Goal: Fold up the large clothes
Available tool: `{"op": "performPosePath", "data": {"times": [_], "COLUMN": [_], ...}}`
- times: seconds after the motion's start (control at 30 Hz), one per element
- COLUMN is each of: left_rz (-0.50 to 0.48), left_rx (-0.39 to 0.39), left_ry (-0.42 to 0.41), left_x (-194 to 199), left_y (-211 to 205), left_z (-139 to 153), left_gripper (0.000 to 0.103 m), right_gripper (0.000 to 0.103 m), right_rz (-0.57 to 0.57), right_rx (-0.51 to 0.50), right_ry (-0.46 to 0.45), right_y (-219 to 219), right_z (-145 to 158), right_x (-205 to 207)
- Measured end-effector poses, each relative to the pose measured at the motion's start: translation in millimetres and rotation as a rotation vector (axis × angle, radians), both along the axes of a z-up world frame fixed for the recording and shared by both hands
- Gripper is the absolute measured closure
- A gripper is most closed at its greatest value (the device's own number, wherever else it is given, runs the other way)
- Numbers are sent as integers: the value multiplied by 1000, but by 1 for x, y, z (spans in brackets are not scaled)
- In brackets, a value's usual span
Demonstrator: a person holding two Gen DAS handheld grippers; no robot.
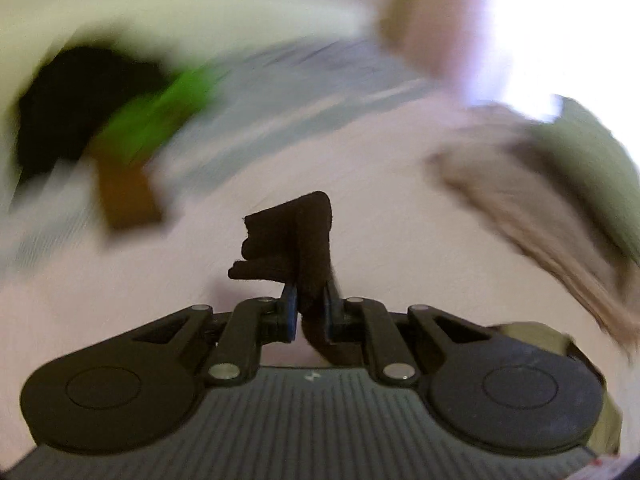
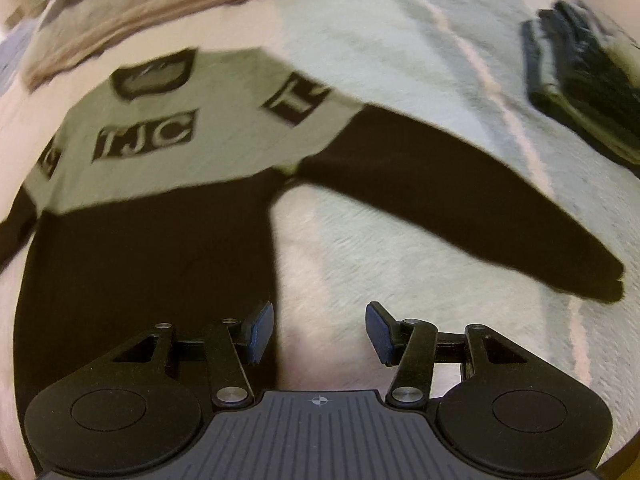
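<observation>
A long-sleeved top [image 2: 152, 272], black with a white chest panel marked "TJC" [image 2: 148, 136], lies flat on a pale bed cover [image 2: 400, 264]. One black sleeve [image 2: 460, 200] stretches out to the right. My right gripper [image 2: 320, 328] hangs open just above the top's lower right edge, its left pad over the black cloth and its right pad over the cover. In the blurred left wrist view my left gripper [image 1: 310, 304] is shut on a bunched piece of black fabric [image 1: 296, 236] that sticks up between its pads. The frames do not show which part of the top it is.
A pile of beige and green clothes [image 2: 140, 4] lies beyond the top; it shows at the right of the left wrist view as clothes [image 1: 540, 192]. A dark folded item [image 2: 580, 92] sits at the right. Blurred black, green and brown things [image 1: 140, 128] lie at the left.
</observation>
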State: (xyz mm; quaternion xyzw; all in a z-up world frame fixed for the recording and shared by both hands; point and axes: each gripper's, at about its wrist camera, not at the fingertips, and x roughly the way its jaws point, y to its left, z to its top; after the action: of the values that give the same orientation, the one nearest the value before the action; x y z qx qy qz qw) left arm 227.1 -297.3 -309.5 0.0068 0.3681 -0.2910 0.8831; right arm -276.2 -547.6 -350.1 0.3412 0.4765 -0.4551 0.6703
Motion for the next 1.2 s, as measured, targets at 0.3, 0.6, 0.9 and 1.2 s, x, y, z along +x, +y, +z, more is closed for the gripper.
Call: {"op": "performPosePath", "data": {"times": [0.3, 0.6, 0.9, 1.2], "left_rz": [-834, -854, -785, -1004], "left_rx": [-233, 228, 387, 495], "left_ry": [-17, 57, -137, -349], "left_x": [-198, -214, -146, -159], "left_y": [-148, -142, -151, -166], "left_z": [64, -61, -104, -140], "left_gripper": [77, 75, 75, 74], "right_gripper": [54, 55, 55, 90], "right_rz": [-140, -173, -228, -353], "right_rx": [-86, -61, -59, 11], "right_ry": [-8, -123, -596, -652], "right_y": [-34, -46, -93, -137], "right_z": [27, 5, -39, -98], "right_x": [-58, -70, -2, 28]}}
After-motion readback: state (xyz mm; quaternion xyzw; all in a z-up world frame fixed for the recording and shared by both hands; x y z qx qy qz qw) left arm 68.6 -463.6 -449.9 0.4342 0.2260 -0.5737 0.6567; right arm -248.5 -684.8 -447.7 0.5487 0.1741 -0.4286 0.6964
